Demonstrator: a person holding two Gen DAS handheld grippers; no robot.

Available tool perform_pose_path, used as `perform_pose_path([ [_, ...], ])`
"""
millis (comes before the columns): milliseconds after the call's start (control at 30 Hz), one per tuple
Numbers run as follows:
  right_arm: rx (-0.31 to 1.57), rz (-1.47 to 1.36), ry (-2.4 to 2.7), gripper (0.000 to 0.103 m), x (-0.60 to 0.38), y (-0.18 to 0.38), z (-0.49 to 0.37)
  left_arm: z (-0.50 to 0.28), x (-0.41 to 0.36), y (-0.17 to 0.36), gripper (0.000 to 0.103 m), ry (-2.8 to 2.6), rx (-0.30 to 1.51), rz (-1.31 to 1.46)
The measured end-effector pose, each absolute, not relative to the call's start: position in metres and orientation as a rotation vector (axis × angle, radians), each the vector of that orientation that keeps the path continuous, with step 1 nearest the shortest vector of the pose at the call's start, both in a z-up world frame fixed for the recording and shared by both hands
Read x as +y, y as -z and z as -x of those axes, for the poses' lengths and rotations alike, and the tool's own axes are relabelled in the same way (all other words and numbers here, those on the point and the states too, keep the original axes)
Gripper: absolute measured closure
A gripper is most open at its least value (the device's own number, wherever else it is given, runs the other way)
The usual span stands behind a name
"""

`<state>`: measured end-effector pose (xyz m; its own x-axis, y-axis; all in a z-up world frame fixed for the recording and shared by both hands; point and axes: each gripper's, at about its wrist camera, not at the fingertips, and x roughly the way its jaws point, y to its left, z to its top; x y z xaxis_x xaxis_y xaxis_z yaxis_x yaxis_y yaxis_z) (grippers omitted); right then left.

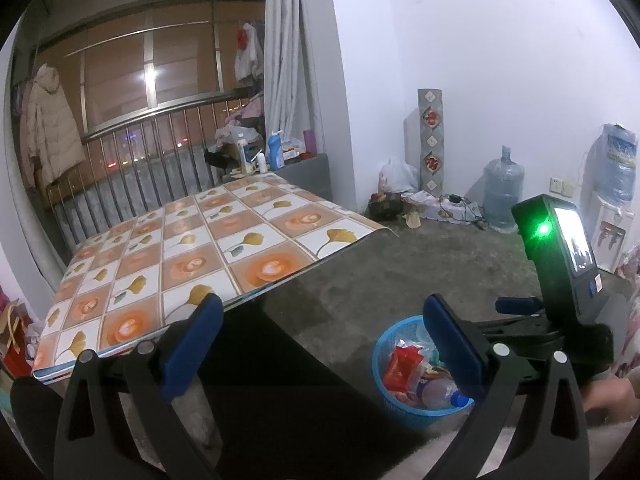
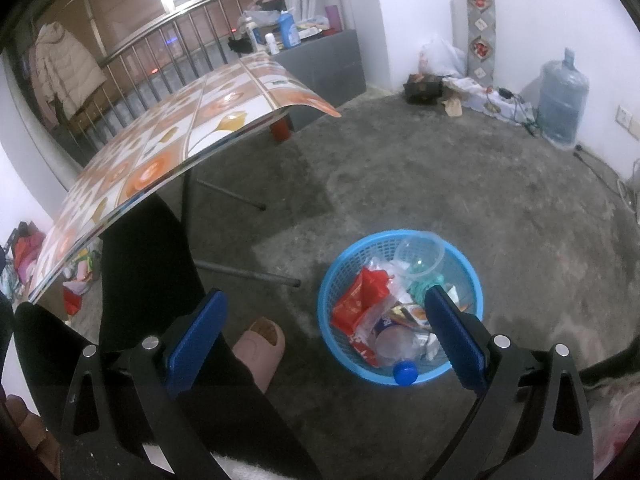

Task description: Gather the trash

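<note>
Both tools [image 2: 324, 332] [image 1: 320, 344] gape; basket [image 2: 472, 292] beside table [image 2: 132, 200].

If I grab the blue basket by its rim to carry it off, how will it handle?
The blue basket looks like thin perforated plastic, so its rim will probably flex under a pinch. Its load seems light: a red wrapper, a clear cup, an apparently empty bottle. Held by one side it may tilt, and the heaped trash could spill.
</note>
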<state>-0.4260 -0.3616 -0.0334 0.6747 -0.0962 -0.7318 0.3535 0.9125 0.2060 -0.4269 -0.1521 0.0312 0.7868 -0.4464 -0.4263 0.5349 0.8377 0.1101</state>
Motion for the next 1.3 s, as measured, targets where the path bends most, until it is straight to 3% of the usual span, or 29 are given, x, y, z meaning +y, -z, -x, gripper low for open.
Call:
perform_pose_path([
  [1300,0.797,-0.348,0.257,0.008,-0.361,0.034,0.425,0.413,-0.137,-0.027,0.005,0.507,0.474,-0.145],
])
